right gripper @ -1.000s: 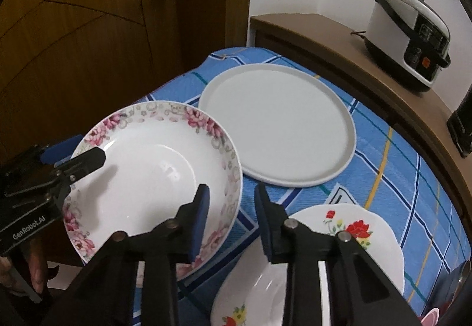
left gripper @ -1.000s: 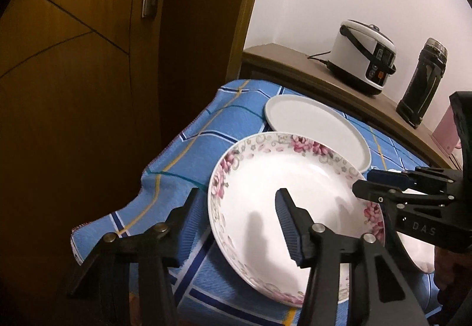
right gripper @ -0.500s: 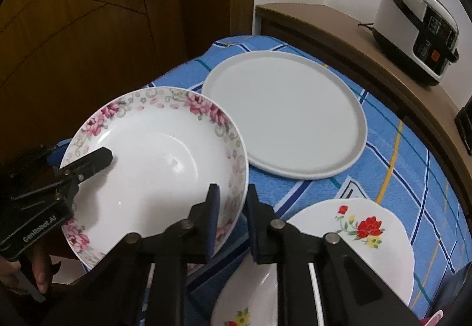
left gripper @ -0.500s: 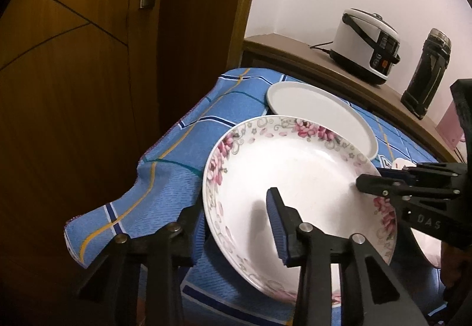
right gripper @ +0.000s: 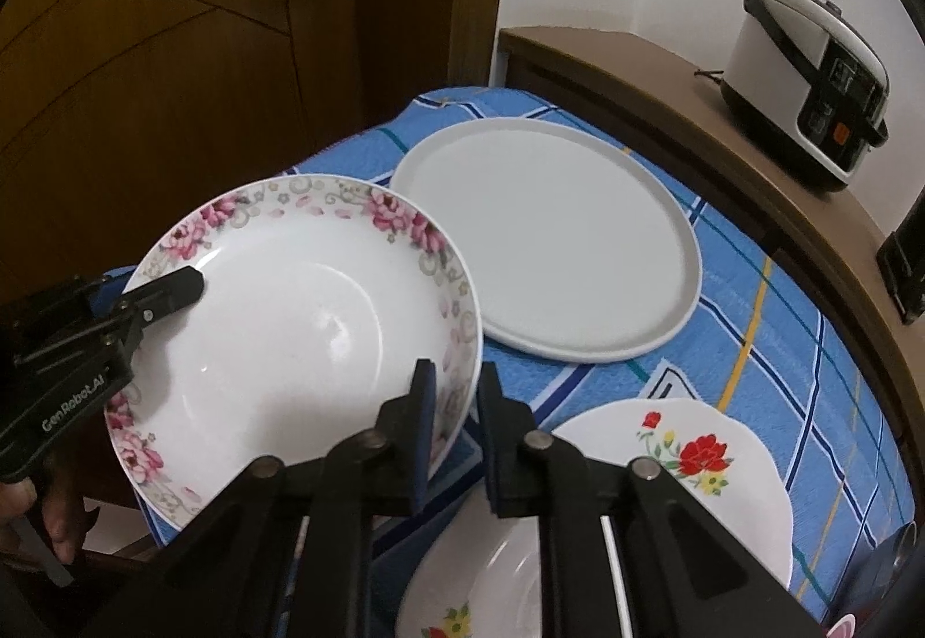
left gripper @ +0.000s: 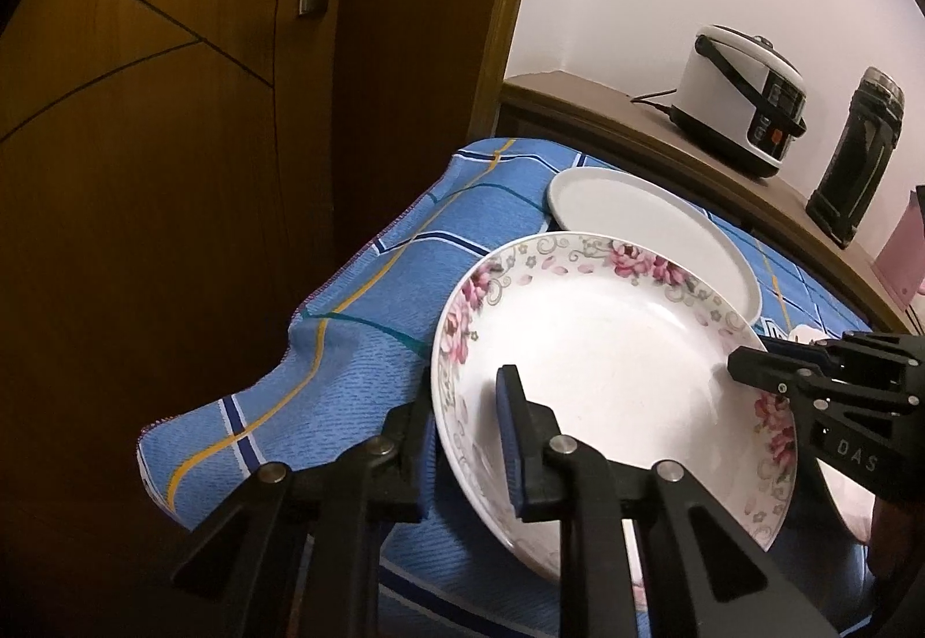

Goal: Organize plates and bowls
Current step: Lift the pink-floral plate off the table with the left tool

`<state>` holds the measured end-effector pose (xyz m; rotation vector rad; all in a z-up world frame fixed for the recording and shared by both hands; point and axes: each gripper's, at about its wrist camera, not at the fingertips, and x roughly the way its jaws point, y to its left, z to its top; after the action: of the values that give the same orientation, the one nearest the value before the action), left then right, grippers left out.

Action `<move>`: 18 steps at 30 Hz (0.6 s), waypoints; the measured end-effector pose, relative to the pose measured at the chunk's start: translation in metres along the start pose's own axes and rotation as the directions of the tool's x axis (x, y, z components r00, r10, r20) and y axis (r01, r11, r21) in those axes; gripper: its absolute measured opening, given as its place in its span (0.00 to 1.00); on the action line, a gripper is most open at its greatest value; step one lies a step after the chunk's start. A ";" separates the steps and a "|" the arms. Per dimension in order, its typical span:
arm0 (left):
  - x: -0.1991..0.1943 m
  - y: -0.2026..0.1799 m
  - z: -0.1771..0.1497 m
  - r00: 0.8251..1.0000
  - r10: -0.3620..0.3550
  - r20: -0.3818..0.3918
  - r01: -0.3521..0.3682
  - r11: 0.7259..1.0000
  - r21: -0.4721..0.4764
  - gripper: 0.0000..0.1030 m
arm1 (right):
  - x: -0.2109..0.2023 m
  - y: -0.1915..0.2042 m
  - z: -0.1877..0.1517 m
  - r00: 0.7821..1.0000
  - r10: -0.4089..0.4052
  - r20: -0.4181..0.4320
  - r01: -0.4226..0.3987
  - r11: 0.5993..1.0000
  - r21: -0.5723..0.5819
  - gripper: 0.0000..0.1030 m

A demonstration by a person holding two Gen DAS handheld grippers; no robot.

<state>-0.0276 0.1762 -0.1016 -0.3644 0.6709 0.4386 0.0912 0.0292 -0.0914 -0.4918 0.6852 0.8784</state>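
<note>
A deep white plate with pink flowers on its rim [left gripper: 607, 366] [right gripper: 289, 326] is held between both grippers over the blue checked cloth [left gripper: 376, 326]. My left gripper [left gripper: 462, 424] is closing tight on its near-left rim, one pad inside and one outside; the right wrist view shows it [right gripper: 173, 291] at the plate's left edge. On the opposite rim my right gripper [right gripper: 457, 407] is shut, and it appears [left gripper: 757, 360] at the right in the left wrist view. Just behind lies a plain white flat plate [right gripper: 543, 239] [left gripper: 647, 227].
A white plate with red flowers [right gripper: 694, 459] and another flowered dish [right gripper: 462, 597] lie near my right gripper. A rice cooker [right gripper: 809, 83] and a black flask [left gripper: 861, 152] stand on the wooden sideboard [right gripper: 665, 77]. A wooden door [left gripper: 173, 118] fills the left.
Both grippers have shut on the pink-flowered plate's rim, the left from wide apart. The plate now sits slightly higher, its far edge closer to the white plate.
</note>
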 end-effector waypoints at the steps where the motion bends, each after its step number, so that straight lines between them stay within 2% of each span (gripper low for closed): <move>1: 0.000 -0.001 0.000 1.000 0.000 0.002 0.000 1.000 0.000 0.20 | -0.002 -0.001 0.000 1.000 -0.002 0.007 0.002 1.000 0.001 0.14; 18: -0.008 -0.016 0.021 0.997 -0.006 0.077 0.003 0.999 0.040 0.20 | -0.024 -0.020 0.007 0.997 -0.012 0.083 0.008 0.999 0.042 0.13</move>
<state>-0.0142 0.1704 -0.0780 -0.3102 0.6030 0.4327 0.0989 0.0101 -0.0672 -0.4188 0.6235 0.8690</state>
